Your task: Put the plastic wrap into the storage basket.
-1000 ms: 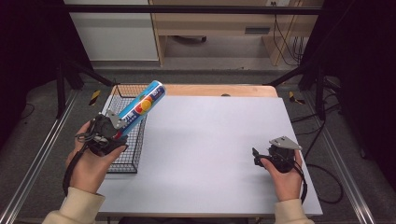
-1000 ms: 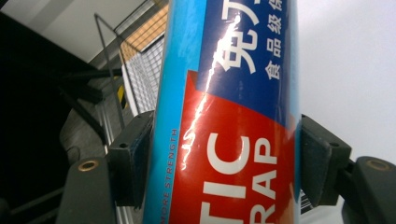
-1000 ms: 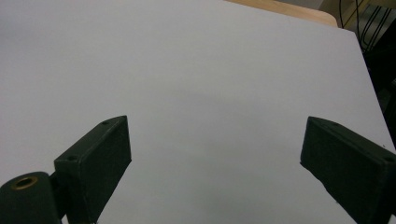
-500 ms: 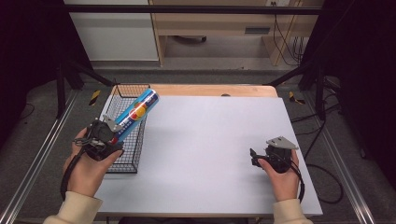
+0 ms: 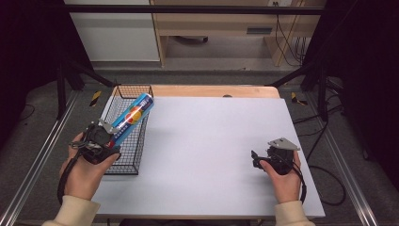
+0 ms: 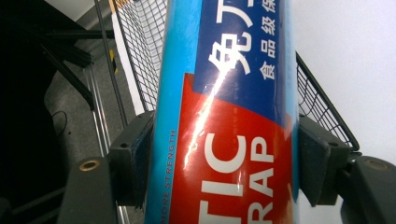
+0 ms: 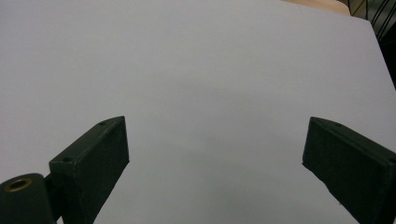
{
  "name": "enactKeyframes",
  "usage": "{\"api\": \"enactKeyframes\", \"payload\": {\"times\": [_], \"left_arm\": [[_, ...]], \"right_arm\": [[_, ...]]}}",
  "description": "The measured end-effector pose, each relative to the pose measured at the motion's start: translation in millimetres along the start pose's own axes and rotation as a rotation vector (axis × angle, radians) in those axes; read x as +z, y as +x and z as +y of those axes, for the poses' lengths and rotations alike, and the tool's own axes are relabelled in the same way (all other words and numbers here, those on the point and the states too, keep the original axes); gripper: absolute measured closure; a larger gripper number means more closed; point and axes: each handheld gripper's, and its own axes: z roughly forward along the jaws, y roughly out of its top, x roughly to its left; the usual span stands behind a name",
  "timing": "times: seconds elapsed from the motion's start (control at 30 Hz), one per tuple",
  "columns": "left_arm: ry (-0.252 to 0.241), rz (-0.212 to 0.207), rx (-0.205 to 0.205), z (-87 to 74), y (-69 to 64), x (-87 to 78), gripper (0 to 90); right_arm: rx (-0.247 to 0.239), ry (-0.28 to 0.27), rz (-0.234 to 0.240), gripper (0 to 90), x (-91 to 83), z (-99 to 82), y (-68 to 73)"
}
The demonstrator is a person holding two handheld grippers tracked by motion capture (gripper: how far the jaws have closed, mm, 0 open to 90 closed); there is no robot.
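A long blue tube of plastic wrap [image 5: 133,117] with a red label slants up and away over the black wire basket [image 5: 123,96] at the table's left edge. My left gripper [image 5: 112,134] is shut on the tube's lower part. In the left gripper view both pads press the tube [image 6: 229,116] from either side, at my left gripper [image 6: 229,163], with the basket's mesh [image 6: 322,107] behind. My right gripper [image 5: 254,159] rests low at the right of the white table [image 5: 207,136]. Its jaws have just been opening. They stand open in the right gripper view [image 7: 215,158] with nothing between them.
The bare white tabletop [image 7: 187,60] lies ahead of the right gripper. Metal rails [image 5: 42,155] run along both sides of the table. A wooden desk [image 5: 211,28] and a white cabinet [image 5: 117,33] stand beyond it, and cables [image 5: 324,174] lie on the floor at right.
The left gripper has drawn the tube a little toward the person and lower over the basket. The right hand has kept its place.
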Motion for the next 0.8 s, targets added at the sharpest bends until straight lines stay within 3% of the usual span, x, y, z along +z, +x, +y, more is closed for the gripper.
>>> {"api": "enactKeyframes", "payload": {"times": [0.5,0.8], "left_arm": [[0.041,-0.005,-0.023,-0.7,-0.5,7.0,31.1],[0.068,0.005,-0.074,-4.0,7.0,11.0,31.2]], "right_arm": [[0.002,0.001,0.005,7.4,-0.9,-0.1,-0.7],[0.007,0.002,0.011,7.4,-1.4,-1.1,-2.1]]}}
